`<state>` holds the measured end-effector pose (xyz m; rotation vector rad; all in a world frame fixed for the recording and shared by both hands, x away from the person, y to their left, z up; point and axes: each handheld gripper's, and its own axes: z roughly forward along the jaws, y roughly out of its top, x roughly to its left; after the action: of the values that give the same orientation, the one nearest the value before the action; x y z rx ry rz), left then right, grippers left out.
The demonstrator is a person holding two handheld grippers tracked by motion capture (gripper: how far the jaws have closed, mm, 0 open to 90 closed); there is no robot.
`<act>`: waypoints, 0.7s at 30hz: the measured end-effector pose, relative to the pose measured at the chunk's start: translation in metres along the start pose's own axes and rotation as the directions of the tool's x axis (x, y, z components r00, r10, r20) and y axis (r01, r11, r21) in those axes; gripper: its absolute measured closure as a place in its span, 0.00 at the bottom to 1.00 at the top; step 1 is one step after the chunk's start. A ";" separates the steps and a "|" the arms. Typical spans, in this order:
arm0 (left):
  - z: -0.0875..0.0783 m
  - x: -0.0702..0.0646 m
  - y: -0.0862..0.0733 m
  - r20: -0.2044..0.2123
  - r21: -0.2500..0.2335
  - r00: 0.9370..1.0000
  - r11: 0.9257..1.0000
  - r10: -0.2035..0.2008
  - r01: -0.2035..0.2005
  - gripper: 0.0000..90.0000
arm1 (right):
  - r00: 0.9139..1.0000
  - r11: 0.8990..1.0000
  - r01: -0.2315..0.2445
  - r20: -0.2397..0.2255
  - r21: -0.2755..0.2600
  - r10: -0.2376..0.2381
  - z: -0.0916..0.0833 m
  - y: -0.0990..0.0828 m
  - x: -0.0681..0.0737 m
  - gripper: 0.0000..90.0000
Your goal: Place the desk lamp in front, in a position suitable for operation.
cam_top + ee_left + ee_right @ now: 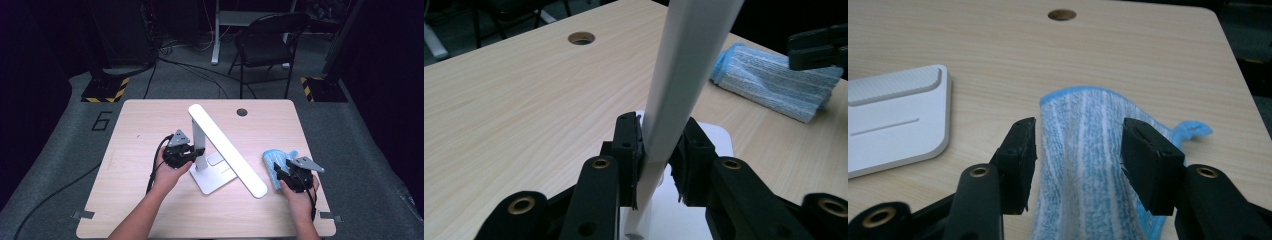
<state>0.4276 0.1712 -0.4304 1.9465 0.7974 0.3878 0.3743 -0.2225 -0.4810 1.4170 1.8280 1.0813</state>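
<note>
Your left gripper is clamped on the upright post of the white desk lamp; in the left gripper view both pads press the post from either side. The lamp's long light bar slants from above that gripper down toward your right gripper, and its low end hangs between your two hands, so it stands in the way of any straight path from one gripper to the other. The lamp's flat base sits just beside the left gripper, on the side toward your right hand.

The blue striped cloth lies directly under and ahead of your right gripper. Its jaws stand partly apart, one on each side of the cloth, which humps up between them; the edges reach the pads, but you cannot tell whether they truly pinch it. A loose blue corner pokes out past the right jaw.

Everything rests on a pale wooden table with a round cable hole near its far edge. Beyond it are a grey carpeted floor, a dark folding chair, cables, and stand feet marked with yellow-black tape.
</note>
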 end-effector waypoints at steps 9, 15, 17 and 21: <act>-0.009 0.001 -0.006 0.005 -0.009 0.999 0.999 -0.051 0.051 0.81 | 0.997 0.998 0.052 -0.061 -0.024 -0.053 -0.008 0.008 0.019 0.54; -0.016 -0.004 -0.011 0.067 -0.030 0.997 0.999 -0.028 0.030 0.70 | 0.985 0.995 0.097 -0.145 -0.007 -0.097 0.001 0.006 0.039 0.55; -0.017 -0.007 -0.012 0.076 -0.029 0.997 0.999 -0.022 0.025 0.69 | 0.975 0.991 0.129 -0.186 0.021 -0.123 0.007 0.003 0.048 0.54; -0.018 -0.011 -0.016 0.119 -0.019 0.993 1.000 -0.005 0.008 0.64 | 0.947 0.982 0.182 -0.278 0.057 -0.159 0.017 0.000 0.062 0.48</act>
<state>0.4028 0.1809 -0.4347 1.9294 0.7200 0.2713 0.3719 -0.1586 -0.4877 1.1725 2.1685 1.1698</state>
